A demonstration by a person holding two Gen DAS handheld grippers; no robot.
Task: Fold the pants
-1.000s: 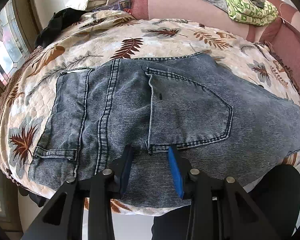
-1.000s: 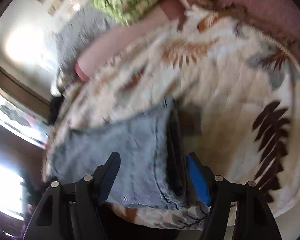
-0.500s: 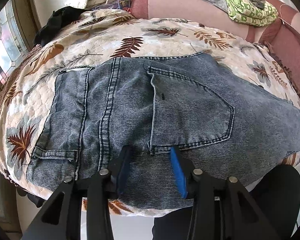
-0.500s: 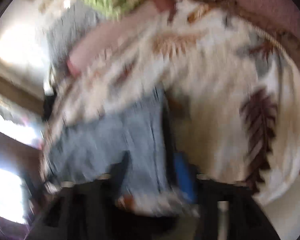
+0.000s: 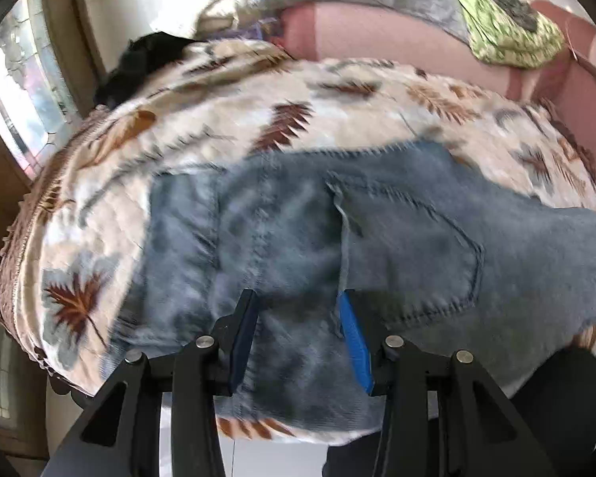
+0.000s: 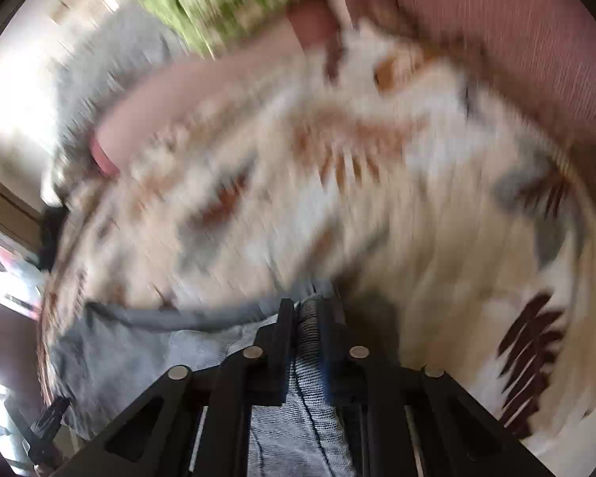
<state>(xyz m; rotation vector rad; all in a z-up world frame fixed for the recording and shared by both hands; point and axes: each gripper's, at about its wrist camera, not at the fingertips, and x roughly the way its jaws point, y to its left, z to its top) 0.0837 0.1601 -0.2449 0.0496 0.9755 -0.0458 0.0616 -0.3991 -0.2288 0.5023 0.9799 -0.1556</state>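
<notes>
Left wrist view: blue denim jeans (image 5: 377, 246) lay flat on the leaf-print bedspread (image 5: 226, 119), back pocket (image 5: 409, 254) facing up, waistband end toward the window (image 5: 24, 91). Left tongs (image 5: 296, 320) stood spread wide above the jeans' near edge, nothing between them. Right wrist view, heavily blurred: right tongs (image 6: 306, 318) were pinched narrow on a bunched fold of the jeans (image 6: 306, 409), fabric trailing toward the window side over the bedspread (image 6: 377, 198).

right tool (image 6: 309, 310): was open | now clamped on jeans (image 6: 310, 334)
</notes>
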